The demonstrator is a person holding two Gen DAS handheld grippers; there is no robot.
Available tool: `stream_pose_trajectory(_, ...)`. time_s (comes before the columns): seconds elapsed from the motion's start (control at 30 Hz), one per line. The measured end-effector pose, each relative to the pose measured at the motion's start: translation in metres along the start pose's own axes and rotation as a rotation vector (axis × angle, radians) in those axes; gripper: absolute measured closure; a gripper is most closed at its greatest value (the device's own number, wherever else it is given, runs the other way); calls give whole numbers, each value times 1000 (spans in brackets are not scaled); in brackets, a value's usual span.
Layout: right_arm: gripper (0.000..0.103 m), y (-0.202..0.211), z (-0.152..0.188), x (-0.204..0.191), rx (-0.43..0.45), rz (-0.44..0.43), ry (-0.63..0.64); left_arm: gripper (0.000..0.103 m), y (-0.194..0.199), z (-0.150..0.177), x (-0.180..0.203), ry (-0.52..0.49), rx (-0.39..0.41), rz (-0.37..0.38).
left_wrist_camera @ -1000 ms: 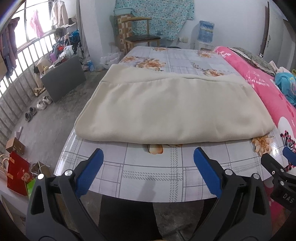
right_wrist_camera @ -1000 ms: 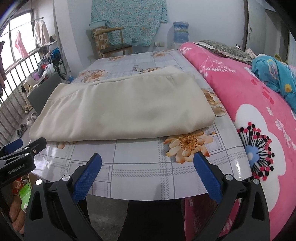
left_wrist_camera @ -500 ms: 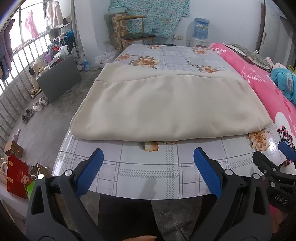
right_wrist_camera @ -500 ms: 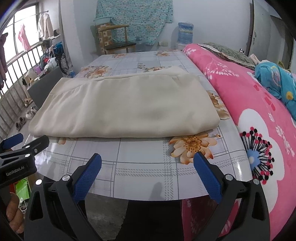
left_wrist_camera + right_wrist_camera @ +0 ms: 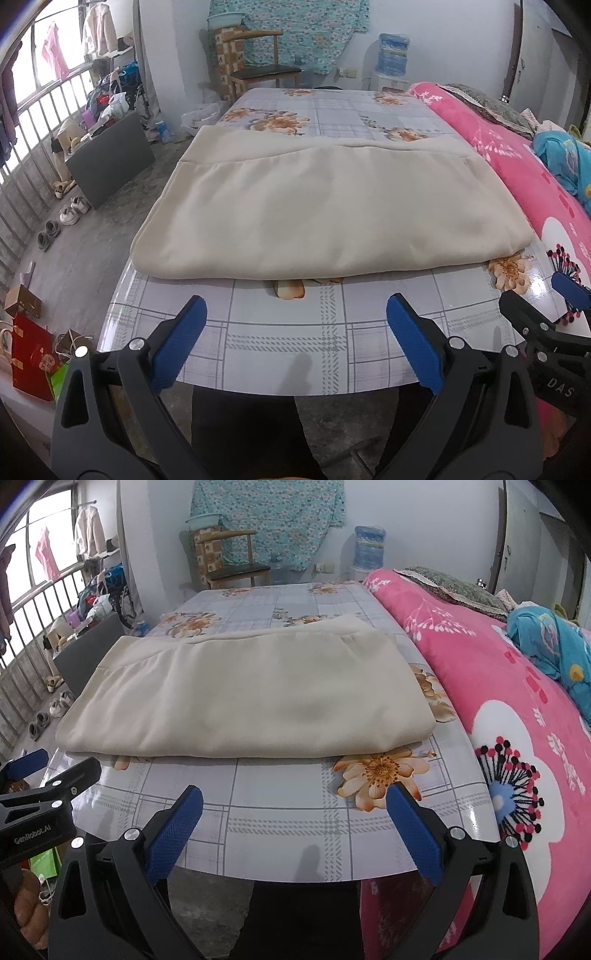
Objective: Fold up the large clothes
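While both grippers hang spread and empty over the near table (image 5: 280, 350) edge, the cloth (image 5: 325, 218) lies folded flat at 12 o'clock. Left gripper (image 5: 295, 321) is best sent to the 10 o'clock corner, right gripper (image 5: 295, 805) to the 2 o'clock corner; both layers to be pinched together. A red bag (image 5: 31, 354) is noted at 8 o'clock, contents hidden.

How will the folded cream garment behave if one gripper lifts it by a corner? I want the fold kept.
The cream garment looks soft and thick, so it would probably droop and unfold. On the glossy tablecloth it may slide when pushed. It won't roll.
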State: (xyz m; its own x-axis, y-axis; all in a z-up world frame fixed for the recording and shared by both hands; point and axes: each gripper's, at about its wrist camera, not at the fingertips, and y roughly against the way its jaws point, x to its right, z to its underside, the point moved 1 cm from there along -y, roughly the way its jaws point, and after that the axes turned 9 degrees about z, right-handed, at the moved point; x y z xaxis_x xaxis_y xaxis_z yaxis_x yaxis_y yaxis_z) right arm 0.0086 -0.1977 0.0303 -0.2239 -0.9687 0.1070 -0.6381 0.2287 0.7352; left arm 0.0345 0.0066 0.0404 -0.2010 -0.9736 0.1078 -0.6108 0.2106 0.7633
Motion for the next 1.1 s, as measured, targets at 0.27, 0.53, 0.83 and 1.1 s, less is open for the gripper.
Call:
stream_pose_trajectory(0.27, 6, 0, -1, 1, 1, 0, -3, 9, 0, 0, 3, -4, -2, 9)
stream_pose_trajectory(0.53, 6, 0, -1, 3, 0, 3, -8, 9, 0, 0, 5, -5, -1, 12)
stream_pose_trajectory(0.83, 6, 0, -1, 4, -2, 2, -11, 9, 0, 0, 5, -5, -4, 14)
stream_pose_trajectory(1.1, 6, 1, -1, 4, -3, 1, -12, 9, 0, -1, 6, -6, -2, 15)
